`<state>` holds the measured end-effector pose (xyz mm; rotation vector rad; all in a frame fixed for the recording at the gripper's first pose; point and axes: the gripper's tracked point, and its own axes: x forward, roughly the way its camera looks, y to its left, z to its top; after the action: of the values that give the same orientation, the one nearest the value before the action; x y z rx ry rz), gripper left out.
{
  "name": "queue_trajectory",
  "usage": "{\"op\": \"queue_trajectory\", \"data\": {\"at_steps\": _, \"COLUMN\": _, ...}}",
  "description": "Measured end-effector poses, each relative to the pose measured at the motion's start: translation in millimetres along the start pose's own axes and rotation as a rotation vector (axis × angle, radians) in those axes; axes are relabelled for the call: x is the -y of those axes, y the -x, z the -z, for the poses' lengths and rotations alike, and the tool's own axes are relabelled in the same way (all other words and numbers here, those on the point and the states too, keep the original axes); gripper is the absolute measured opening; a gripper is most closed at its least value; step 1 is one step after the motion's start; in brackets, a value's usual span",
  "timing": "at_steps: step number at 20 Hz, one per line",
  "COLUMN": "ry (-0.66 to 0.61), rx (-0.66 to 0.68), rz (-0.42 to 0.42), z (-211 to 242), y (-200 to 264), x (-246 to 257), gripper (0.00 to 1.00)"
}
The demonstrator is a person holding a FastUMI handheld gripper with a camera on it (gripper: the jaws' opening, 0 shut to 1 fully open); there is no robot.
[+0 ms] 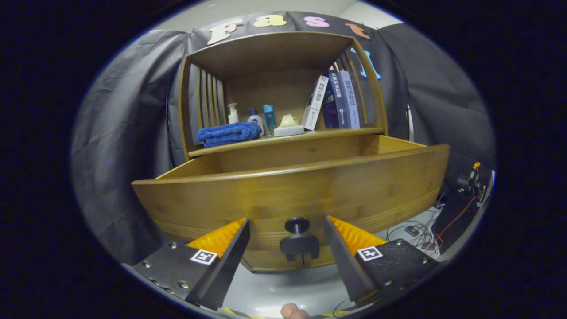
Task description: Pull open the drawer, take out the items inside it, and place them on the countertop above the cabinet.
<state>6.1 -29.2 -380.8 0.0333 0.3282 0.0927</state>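
Observation:
A wooden drawer (292, 186) stands pulled out from the cabinet, its front panel facing me. A black knob (297, 225) sticks out of that panel low in the middle. My gripper (287, 223) is open, with one finger on each side of the knob and a gap to it on both sides. The drawer's inside is hidden behind its front panel, so I cannot see what lies in it. Above the drawer runs the countertop (283, 141), which carries a folded blue towel (230, 133), small bottles (254, 118) and a pale tissue pack (289, 126).
Several books (336, 99) lean at the countertop's right end under the shelf's wooden roof. Slatted sides close the shelf left and right. Cables and small electronics (467, 181) lie on the pale floor to the right of the cabinet. A fingertip (293, 312) shows below the fingers.

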Motion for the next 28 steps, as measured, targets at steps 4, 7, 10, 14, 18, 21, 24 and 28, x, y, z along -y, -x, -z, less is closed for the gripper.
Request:
{"op": "queue_trajectory", "data": {"at_steps": 4, "ry": 0.066, "rx": 0.011, "rz": 0.011, "z": 2.0, "y": -2.8, "x": -0.3, "gripper": 0.98}}
{"op": "queue_trajectory", "data": {"at_steps": 7, "ry": 0.073, "rx": 0.014, "rz": 0.002, "z": 1.4, "y": -7.3, "x": 1.6, "gripper": 0.99}}
{"op": "queue_trajectory", "data": {"at_steps": 10, "ry": 0.060, "rx": 0.012, "rz": -0.009, "z": -0.9, "y": -16.2, "x": 2.9, "gripper": 0.99}}
{"op": "queue_trajectory", "data": {"at_steps": 14, "ry": 0.066, "rx": 0.021, "rz": -0.008, "z": -6.1, "y": -34.0, "x": 0.7, "gripper": 0.99}}
{"op": "queue_trajectory", "data": {"at_steps": 18, "ry": 0.073, "rx": 0.029, "rz": -0.002, "z": -17.0, "y": -56.9, "x": -2.6, "gripper": 0.99}}
{"op": "queue_trajectory", "data": {"at_steps": 21, "ry": 0.064, "rx": 0.021, "rz": 0.000, "z": -23.6, "y": -76.3, "x": -4.7, "gripper": 1.00}}
{"op": "queue_trajectory", "data": {"at_steps": 24, "ry": 0.068, "rx": 0.019, "rz": 0.007, "z": -24.3, "y": -89.1, "x": -6.7, "gripper": 0.99}}
{"op": "queue_trajectory", "data": {"at_steps": 28, "ry": 0.066, "rx": 0.006, "rz": 0.009, "z": -26.9, "y": -100.9, "x": -7.9, "gripper": 0.99}}
